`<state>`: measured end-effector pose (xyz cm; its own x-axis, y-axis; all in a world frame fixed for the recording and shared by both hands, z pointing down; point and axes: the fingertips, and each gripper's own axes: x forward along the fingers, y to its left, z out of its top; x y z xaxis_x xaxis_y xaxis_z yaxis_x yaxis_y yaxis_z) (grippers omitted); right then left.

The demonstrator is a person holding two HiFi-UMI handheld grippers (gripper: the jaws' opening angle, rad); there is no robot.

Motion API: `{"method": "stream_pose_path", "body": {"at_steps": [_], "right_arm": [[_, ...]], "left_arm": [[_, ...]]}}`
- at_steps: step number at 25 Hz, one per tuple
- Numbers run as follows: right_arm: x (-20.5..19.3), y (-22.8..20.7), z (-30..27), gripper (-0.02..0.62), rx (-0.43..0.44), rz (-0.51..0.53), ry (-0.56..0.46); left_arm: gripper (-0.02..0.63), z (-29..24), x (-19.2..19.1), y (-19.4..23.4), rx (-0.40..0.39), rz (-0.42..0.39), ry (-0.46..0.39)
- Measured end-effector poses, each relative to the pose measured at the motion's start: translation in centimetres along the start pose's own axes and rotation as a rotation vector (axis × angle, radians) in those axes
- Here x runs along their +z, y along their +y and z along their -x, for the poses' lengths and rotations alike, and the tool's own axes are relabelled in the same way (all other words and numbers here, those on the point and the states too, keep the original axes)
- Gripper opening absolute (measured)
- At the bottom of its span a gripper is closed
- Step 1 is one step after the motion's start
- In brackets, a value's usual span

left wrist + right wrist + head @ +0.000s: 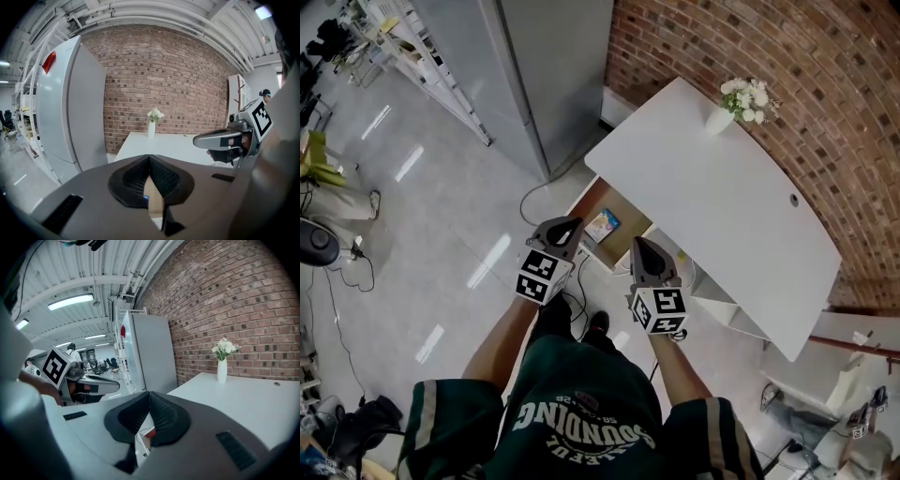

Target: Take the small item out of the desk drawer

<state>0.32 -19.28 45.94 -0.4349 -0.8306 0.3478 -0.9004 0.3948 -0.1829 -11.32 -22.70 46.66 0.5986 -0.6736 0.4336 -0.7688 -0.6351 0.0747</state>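
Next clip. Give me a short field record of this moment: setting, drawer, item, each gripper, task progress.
setting: white desk by a brick wall, vase of flowers on it
drawer: looks open under the desk's edge
item: small, blue and white, lying in the drawer
left gripper: shut, empty, near the drawer
right gripper: shut, empty, beside the left one
progress: item not yet taken
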Motion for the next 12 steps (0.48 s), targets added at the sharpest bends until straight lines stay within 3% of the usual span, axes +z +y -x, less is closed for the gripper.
{"method": "stream_pose_path", "body": {"at_steps": [12], "right_arm": [[-2.4, -1.3, -1.2, 0.025, -0.044, -0.014, 0.054]], "left_arm": [[0.015, -3.1, -3.0, 0.3, -0.047, -0.006, 0.046]]}}
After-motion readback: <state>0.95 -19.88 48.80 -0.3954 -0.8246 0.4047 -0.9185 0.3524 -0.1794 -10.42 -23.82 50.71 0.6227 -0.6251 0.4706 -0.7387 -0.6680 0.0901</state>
